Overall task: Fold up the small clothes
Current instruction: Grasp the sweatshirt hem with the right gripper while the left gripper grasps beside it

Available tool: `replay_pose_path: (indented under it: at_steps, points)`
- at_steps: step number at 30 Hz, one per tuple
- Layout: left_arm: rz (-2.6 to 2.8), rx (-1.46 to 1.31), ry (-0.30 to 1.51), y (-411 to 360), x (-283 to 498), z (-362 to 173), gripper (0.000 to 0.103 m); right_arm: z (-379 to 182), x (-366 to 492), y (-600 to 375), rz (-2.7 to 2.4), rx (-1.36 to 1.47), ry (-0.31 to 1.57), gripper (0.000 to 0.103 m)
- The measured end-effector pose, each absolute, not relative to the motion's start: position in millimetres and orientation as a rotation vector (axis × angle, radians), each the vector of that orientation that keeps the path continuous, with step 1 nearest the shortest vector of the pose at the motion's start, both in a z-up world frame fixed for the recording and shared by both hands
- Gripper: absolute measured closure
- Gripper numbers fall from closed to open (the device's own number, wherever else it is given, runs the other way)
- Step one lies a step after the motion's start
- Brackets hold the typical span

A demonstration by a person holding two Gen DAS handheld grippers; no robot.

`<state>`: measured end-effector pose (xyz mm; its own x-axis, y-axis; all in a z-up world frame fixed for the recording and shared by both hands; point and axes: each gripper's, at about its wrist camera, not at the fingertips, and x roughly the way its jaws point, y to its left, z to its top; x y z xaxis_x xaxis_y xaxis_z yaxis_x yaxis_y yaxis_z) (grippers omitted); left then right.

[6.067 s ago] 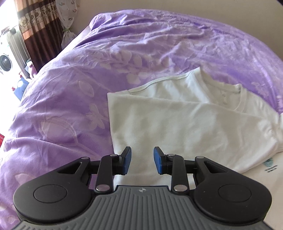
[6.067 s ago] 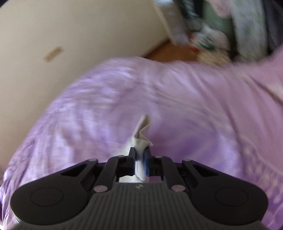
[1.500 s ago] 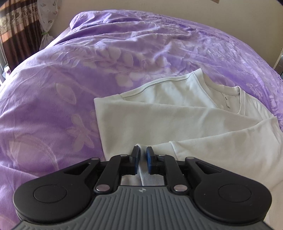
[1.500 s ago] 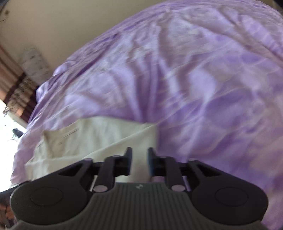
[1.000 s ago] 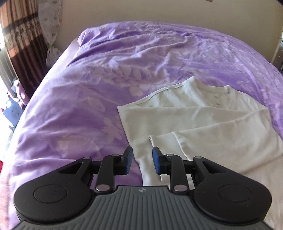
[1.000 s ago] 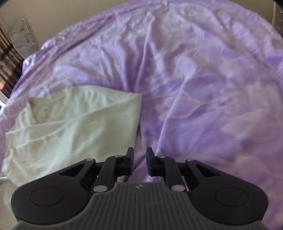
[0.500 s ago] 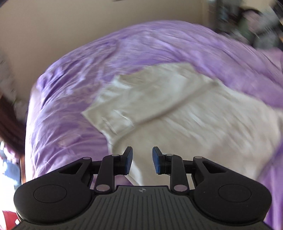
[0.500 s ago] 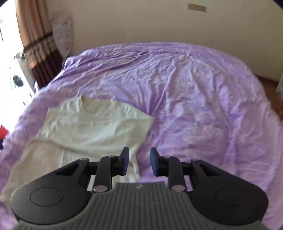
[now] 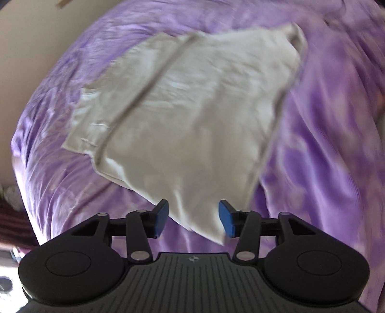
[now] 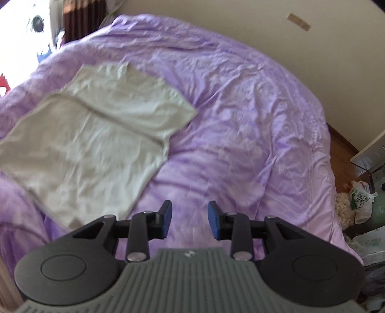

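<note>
Right now, as I see it —
Shirt: the white T-shirt (image 9: 187,115) lies partly folded on the purple bedspread (image 10: 252,125), sides turned in.
Left gripper (image 9: 194,218): mine, fingers spread wide, hovering over the shirt's near corner — holding nothing.
Right gripper (image 10: 190,219): also parted, above bare bedspread just beside the shirt's edge.
Sharpness: left view blurred.

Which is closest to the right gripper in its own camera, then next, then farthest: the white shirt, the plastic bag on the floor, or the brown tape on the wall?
1. White shirt, on the bed to the left of the right gripper.
2. Plastic bag, on the floor far right.
3. Brown tape, high on the back wall.
</note>
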<state>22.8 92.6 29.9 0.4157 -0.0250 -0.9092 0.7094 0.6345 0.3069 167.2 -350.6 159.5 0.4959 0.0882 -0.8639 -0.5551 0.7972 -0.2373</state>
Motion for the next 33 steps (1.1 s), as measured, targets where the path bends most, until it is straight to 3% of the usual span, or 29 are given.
replay_pose_path:
  at_steps: [11,20,22,23,24,33]
  points:
    - [-0.565,0.948,1.116,77.3,5.9,-28.7,0.040,33.6,116.5,-287.9,0.680,-0.836,1.102,0.063]
    - [-0.552,0.940,1.091,76.9,3.7,-36.2,0.032,-3.1,110.3,-236.9,0.799,-0.909,1.043,0.062]
    - [-0.551,0.934,1.084,78.0,2.9,-35.7,0.032,-13.8,110.3,-229.2,0.791,-0.953,1.032,0.066]
    - [-0.549,0.930,1.080,78.8,2.8,-35.4,0.032,-16.8,109.5,-227.5,0.781,-0.976,1.015,0.089]
    - [-0.547,0.927,1.076,79.2,2.2,-35.1,0.032,-17.5,108.7,-227.5,0.768,-0.992,0.995,0.102]
    - [-0.586,0.983,1.015,75.3,-0.7,-38.0,0.032,-10.4,107.8,-261.1,0.762,-0.910,1.093,0.103]
